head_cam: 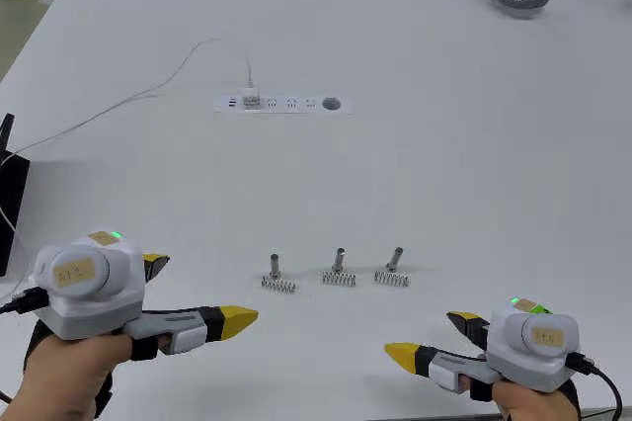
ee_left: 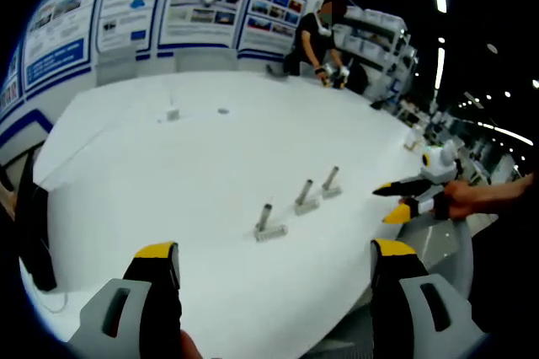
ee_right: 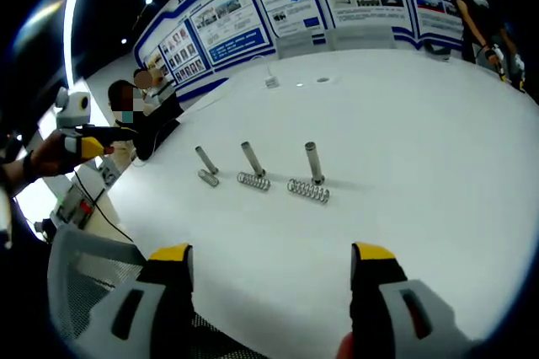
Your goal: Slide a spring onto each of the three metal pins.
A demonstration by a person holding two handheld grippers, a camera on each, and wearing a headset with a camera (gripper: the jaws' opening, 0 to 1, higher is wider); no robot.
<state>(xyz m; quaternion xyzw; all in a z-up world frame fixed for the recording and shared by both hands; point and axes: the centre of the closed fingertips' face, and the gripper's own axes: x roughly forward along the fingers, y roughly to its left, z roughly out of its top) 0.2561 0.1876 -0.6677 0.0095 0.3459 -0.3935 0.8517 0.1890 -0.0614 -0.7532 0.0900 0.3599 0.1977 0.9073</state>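
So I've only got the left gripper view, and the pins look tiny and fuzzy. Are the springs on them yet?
Observer: Not yet. The right gripper view shows the three springs lying flat on the table, one by the foot of each pin.
Operator: And what's that little white thing way at the back?
Observer: In the head view it's a white power strip with a charger plugged in, and its cable trails off to the left.
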